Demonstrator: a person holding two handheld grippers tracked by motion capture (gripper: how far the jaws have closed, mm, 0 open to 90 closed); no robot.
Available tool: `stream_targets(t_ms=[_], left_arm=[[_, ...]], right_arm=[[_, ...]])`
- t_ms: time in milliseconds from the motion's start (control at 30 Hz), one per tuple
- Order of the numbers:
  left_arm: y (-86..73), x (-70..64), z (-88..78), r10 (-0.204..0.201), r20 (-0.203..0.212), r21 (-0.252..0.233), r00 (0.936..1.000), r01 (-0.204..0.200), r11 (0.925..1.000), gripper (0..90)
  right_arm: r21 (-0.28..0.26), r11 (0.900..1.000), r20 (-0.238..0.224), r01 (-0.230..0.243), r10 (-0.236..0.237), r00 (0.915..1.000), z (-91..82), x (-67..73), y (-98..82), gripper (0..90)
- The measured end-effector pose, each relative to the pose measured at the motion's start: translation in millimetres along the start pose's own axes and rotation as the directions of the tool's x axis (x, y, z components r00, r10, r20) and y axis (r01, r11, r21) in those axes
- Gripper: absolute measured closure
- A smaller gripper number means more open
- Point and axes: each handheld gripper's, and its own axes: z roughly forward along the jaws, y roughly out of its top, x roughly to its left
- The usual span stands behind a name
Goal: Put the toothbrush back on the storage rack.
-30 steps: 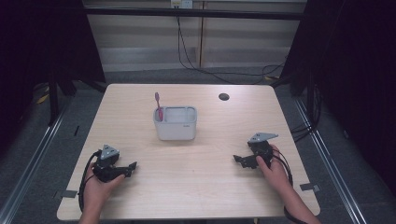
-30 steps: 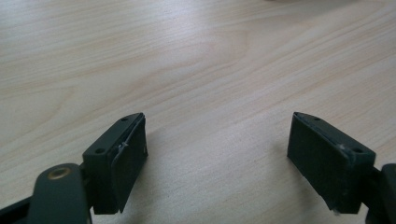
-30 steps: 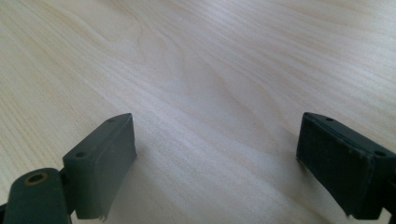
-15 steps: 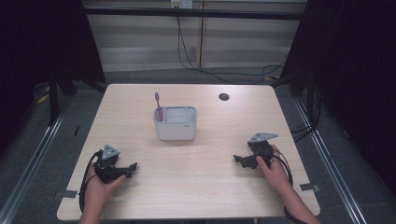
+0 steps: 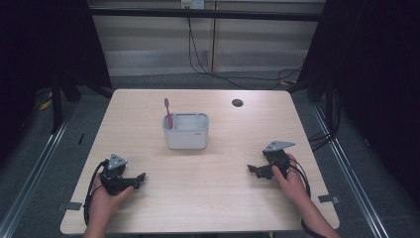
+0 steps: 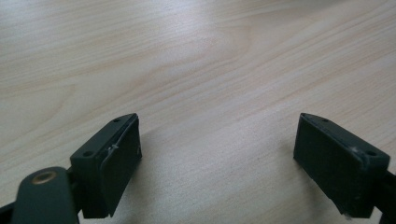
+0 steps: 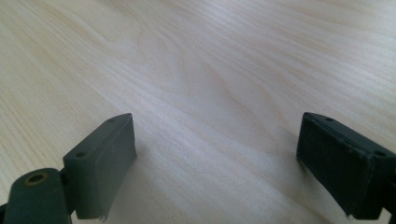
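My left gripper rests on the wooden table near its front left, held in a hand and pointing right. Its jaws have just been opening; in the left gripper view they stand wide apart over bare wood with nothing between them. My right gripper lies at the front right and points left. The right gripper view shows its jaws spread, also with nothing between them. A white holder stands mid-table, farther back, and a pink toothbrush stands upright in its left compartment.
A small dark round hole sits near the table's far edge, right of centre. Black cables trail from both grippers along the forearms. Dark curtains and metal floor rails flank the table.
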Motion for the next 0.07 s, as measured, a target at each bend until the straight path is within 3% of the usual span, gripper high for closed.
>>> stream_targets(t_ms=[67], left_arm=[[0.0, 0.0, 0.0, 0.000, 0.000, 0.000, 1.0000, 0.000, 1.0000, 14.6]], right_arm=[[-0.001, 1.000, 0.000, 0.001, -0.001, 1.0000, 0.1, -0.1, -0.1, 11.2]])
